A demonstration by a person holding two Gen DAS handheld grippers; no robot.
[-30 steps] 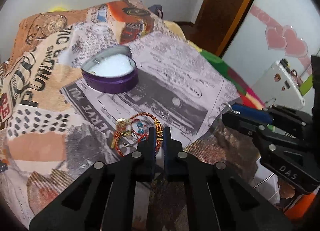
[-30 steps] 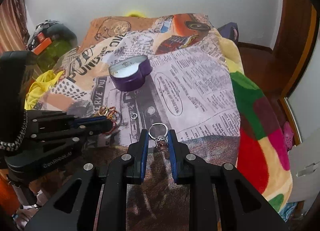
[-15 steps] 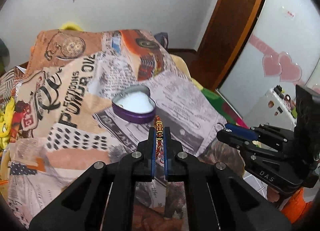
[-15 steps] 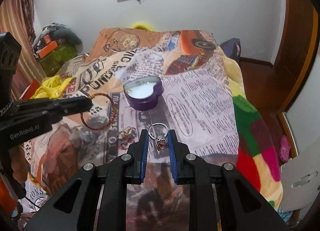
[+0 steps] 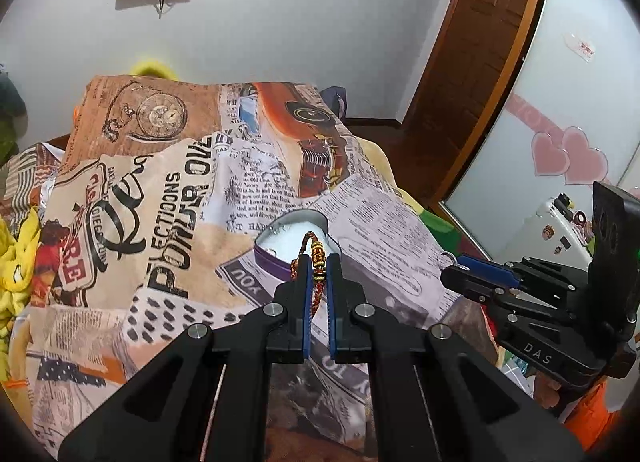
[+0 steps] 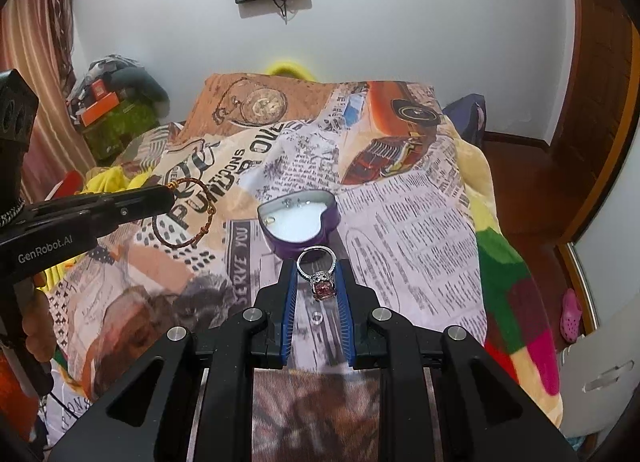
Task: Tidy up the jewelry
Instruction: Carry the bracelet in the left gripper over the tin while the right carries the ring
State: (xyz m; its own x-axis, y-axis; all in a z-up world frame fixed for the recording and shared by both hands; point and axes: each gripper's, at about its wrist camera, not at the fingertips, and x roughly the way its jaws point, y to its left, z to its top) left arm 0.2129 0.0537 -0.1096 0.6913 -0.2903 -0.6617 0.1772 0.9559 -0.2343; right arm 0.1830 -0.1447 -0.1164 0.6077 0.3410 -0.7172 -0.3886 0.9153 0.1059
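L tongs (image 5: 318, 266) clamping bracelet (image 5: 316, 262), R tongs (image 6: 318, 274) clamping ring (image 6: 320, 268); I'm lowering both over box (image 6: 298, 224) w/o snagging rim.

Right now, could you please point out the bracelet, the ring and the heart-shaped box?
bracelet (image 6: 208, 209), right wrist view, cord by its knot.
ring (image 6: 324, 282), right wrist view, pink stone.
heart-shaped box (image 6: 298, 222), right wrist view, white lining.
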